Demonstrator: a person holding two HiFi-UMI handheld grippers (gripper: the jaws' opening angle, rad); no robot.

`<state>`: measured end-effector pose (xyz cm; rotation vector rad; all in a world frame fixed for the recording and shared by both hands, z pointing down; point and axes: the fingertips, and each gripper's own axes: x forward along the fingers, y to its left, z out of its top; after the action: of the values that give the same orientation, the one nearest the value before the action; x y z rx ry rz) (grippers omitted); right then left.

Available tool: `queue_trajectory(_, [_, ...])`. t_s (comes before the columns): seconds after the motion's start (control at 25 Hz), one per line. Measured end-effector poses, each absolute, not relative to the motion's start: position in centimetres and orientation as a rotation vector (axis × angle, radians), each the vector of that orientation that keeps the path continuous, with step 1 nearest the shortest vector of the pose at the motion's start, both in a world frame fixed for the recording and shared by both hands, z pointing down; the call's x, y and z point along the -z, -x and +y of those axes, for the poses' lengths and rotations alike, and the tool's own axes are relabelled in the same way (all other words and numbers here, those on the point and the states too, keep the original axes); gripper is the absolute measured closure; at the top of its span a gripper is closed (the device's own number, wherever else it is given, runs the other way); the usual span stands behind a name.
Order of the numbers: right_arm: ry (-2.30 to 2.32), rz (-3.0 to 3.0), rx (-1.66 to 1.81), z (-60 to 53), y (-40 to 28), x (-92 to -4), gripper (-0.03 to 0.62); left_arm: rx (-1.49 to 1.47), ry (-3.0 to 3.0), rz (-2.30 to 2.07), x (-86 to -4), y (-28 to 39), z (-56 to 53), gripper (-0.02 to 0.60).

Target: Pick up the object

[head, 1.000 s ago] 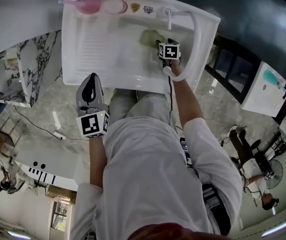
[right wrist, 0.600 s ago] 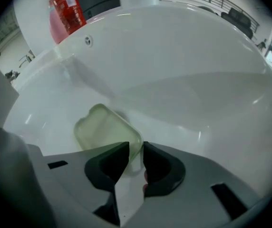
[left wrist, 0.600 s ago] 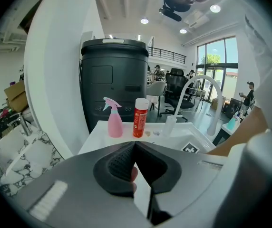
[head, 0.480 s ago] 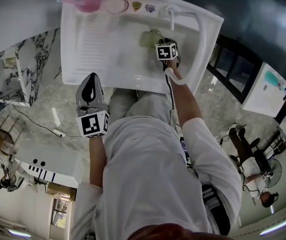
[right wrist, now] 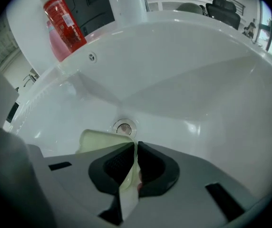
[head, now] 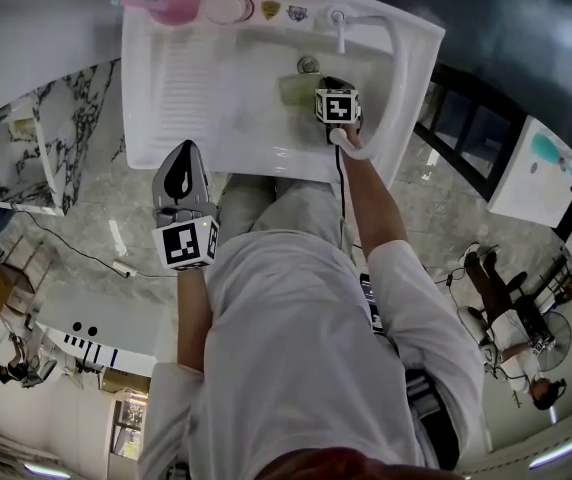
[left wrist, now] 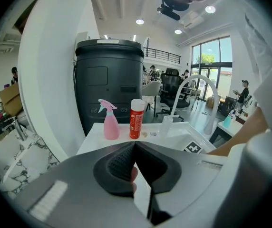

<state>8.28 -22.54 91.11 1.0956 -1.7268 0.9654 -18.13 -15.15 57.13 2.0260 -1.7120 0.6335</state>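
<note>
A thin, pale green flexible sheet [head: 294, 90] lies in the basin of the white sink [head: 406, 78], just in front of the drain [head: 308, 64]. My right gripper [head: 324, 95] reaches down into the basin, and its jaws are closing. In the right gripper view the pads pinch one edge of the sheet [right wrist: 98, 140], which stands up between them at the right gripper [right wrist: 135, 148]. My left gripper [head: 180, 158] hangs outside the sink at its front edge. Its jaws are shut with nothing in them, as the left gripper [left wrist: 135, 146] shows in its own view.
A pink spray bottle [head: 171, 8] and a red can [head: 228, 10] stand on the sink's back ledge, beside the faucet [head: 338, 30]. A white hose [head: 391, 98] curves along the basin's right side. The drain [right wrist: 124, 127] sits just beyond the jaws. A marble-patterned surface [head: 61, 138] lies to the left.
The right gripper's jaws have closed onto the green sheet. The sheet has come toward the sink's front, and the drain now shows behind it. The left gripper stayed put.
</note>
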Motion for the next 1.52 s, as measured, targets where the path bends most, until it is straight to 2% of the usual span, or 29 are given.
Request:
queue_trajectory(0.28, [-1.206, -1.854, -0.892, -23.7, -9.2, -85.2, 0.568, -0.615, -2.12, -1.683, -55.8, 16.9, -16.1, 0.583])
queue_trajectory(0.68, [-1.451, -2.019, -0.722, -24.5, -12.3, -71.8, 0.568, -0.533, -2.337, -1.633, -51.2, 13.2, -18.6, 0.583])
queue_trajectory(1.16, [-1.832, -2.013, -0.395, -21.8, -20.4, -57.6, 0.568, -0.433, -2.564, -1.596, -45.5, 9.0, -20.7, 0.583])
queue_trajectory(1.52, [-2.094, -2.126, -0.092, -18.7, -22.7, -44.3, 0.569, -0.321, -2.699, -1.562, -40.6, 5.9, -20.6, 0.583])
